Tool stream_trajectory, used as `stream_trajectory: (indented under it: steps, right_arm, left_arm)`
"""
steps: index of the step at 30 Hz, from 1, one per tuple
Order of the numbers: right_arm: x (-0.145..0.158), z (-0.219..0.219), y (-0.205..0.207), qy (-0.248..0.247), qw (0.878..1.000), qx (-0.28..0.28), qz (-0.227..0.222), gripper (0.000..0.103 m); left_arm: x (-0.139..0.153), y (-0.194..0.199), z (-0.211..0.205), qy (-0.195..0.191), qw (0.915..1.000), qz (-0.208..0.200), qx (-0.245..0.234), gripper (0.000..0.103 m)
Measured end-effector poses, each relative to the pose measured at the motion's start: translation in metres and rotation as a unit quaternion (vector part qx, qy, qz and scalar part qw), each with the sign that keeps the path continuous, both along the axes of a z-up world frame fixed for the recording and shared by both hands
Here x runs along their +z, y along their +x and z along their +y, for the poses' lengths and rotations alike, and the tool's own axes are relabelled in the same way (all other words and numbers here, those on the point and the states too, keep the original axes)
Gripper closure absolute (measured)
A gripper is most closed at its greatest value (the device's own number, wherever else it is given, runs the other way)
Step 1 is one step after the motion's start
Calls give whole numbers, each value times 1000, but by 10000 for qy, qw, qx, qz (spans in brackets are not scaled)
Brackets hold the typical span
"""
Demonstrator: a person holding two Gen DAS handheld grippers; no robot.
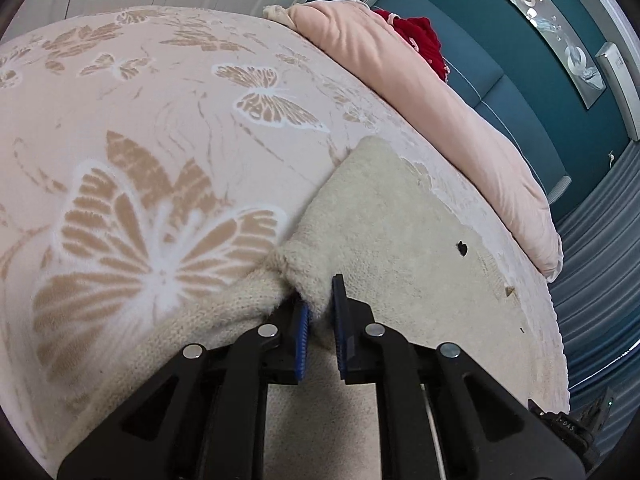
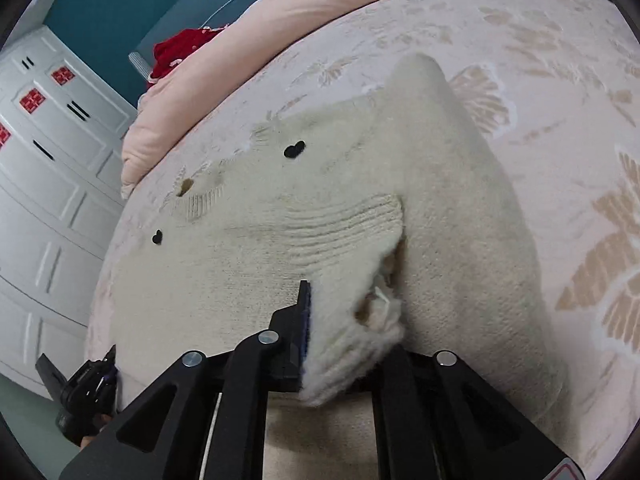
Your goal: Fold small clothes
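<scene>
A cream knitted sweater (image 1: 400, 220) (image 2: 280, 220) with small black hearts (image 2: 294, 149) lies spread on a pink butterfly bedspread (image 1: 160, 120) (image 2: 520, 40). My left gripper (image 1: 320, 312) is shut on a bunched fold at the sweater's near edge, and its blue pads (image 1: 339, 312) press into the knit. My right gripper (image 2: 340, 340) is shut on a ribbed, rolled-up part of the same sweater. That fabric drapes over and hides its right finger, so only the left finger (image 2: 302, 320) shows. Each view catches the other gripper low at its side edge (image 1: 576, 424) (image 2: 92, 384).
A rolled pink quilt (image 1: 400, 72) (image 2: 240, 60) lies along the far side of the bed with a red garment (image 1: 420, 36) (image 2: 176, 52) behind it. Beyond are a teal headboard (image 1: 500, 92), a white wardrobe (image 2: 48, 160) and grey curtains (image 1: 600, 260).
</scene>
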State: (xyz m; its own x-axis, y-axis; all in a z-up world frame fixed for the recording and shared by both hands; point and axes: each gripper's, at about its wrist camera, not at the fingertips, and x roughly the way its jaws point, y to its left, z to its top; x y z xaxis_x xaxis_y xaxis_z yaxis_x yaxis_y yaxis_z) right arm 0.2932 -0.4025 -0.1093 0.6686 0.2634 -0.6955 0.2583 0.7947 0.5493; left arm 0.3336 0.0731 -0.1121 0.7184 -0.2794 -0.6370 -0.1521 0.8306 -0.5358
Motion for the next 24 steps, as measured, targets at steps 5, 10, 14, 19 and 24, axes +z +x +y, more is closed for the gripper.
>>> stream_trajectory:
  steps: [5, 10, 14, 19, 24]
  right_arm:
    - [25, 5, -29, -385, 9987, -302, -109, 69]
    - [22, 6, -4, -337, 9991, -168, 201, 94]
    - [88, 17, -4, -202, 9939, 163, -1073, 95]
    - [42, -4, 18, -1037, 9945, -87, -67, 94]
    - [45, -23, -24, -1037, 9926, -631, 9, 81]
  left_arm:
    - [-3, -3, 3, -154, 9998, -107, -2, 92]
    - [-4, -4, 4, -193, 9997, -144, 1, 92]
    - [-4, -5, 2, -114, 9998, -179, 12, 92]
    - [-4, -7, 0, -84, 9997, -215, 28, 92]
    - [-5, -7, 0, -144, 9996, -247, 20, 92]
